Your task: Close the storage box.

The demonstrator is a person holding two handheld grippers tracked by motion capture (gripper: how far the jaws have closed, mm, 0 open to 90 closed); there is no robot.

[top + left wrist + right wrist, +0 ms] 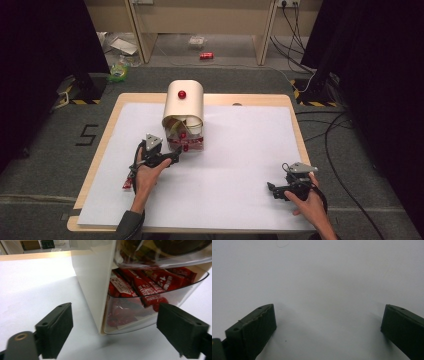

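Observation:
A cream, round-topped container (pixel 184 104) with a red knob (pixel 182 94) stands at the back middle of the table. A clear tray (pixel 189 144) holding several red snack packets (pixel 140 286) sticks out of its front. My left gripper (pixel 175 157) is open just left of that tray. In the left gripper view the left gripper (pixel 117 332) has its jaws wide apart, with the container's white wall (pixel 92 290) and the clear tray (pixel 130 322) between and beyond them; nothing is gripped. My right gripper (pixel 272 189) rests open on the white sheet at the front right, and the right gripper (pixel 328 327) holds nothing.
A white sheet (pixel 240 150) covers most of the wooden table (pixel 295 107). A small red item (pixel 127 182) lies by the left wrist. Beyond the table are a red can (pixel 206 55), litter and cables (pixel 330 140) on the floor.

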